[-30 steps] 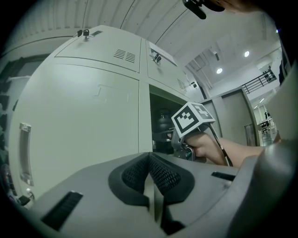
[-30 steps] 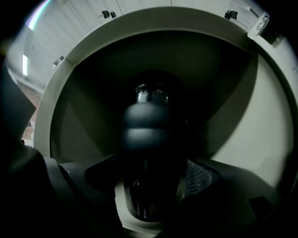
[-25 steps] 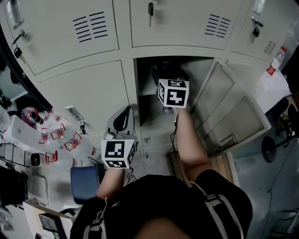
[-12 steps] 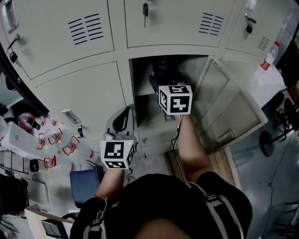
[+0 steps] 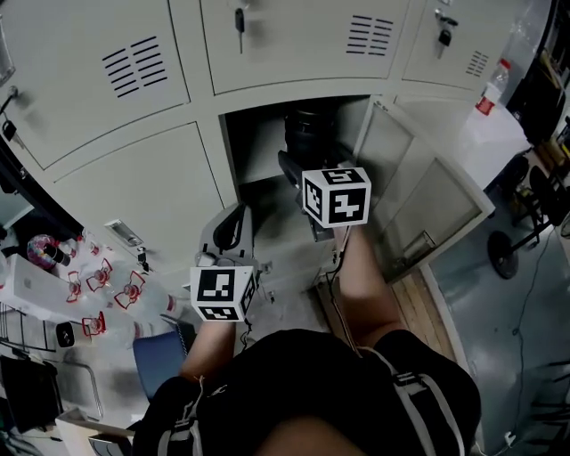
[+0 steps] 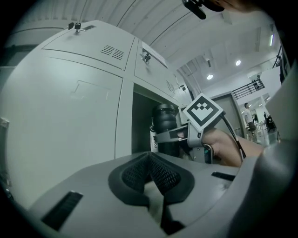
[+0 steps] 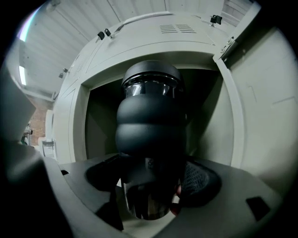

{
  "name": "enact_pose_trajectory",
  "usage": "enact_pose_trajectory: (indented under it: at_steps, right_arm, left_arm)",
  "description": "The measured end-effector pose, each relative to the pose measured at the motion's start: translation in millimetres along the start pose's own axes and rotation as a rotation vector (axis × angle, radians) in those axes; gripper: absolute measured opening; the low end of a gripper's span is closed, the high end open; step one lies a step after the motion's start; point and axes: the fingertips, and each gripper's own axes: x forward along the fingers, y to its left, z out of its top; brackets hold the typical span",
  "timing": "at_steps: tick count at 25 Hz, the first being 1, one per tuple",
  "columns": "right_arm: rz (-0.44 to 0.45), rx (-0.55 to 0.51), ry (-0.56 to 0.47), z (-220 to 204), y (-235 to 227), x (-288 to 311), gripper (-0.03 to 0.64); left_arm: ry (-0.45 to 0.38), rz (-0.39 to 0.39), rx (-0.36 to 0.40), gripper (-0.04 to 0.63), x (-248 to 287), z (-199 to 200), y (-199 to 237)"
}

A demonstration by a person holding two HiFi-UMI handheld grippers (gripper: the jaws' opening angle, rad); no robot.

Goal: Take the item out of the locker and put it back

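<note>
Right gripper view: right gripper [image 7: 149, 186] clamped on upright black bottle [image 7: 150, 135], locker [image 7: 79, 121] opening just beyond; left gripper [image 6: 151, 172] closed, empty. Hold vertical; steer clear of door [image 7: 260, 121] at right.

Head count here: two grippers, the left gripper [image 6: 151, 173] and right gripper [image 7: 151, 186], plus two marker cubes [image 5: 223, 292], one on each. One black bottle [image 7: 150, 121]. One open locker [image 5: 256, 144] at 12 o'clock with one swung-out door [image 5: 419, 191]. Three vented doors [image 5: 294, 53] along the top, two keys [image 5: 239, 18], and one clear water bottle [image 5: 492, 85] at 2 o'clock.
</note>
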Motion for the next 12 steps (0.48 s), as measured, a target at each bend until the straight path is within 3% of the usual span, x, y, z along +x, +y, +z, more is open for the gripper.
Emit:
enact_pose_trajectory:
  at_steps: [12]
  right_arm:
    - [-0.023,-0.012,0.051,-33,-9,-29,0.391]
  left_arm:
    - [0.013,-0.062,-0.010,0.011,8,-5,-27]
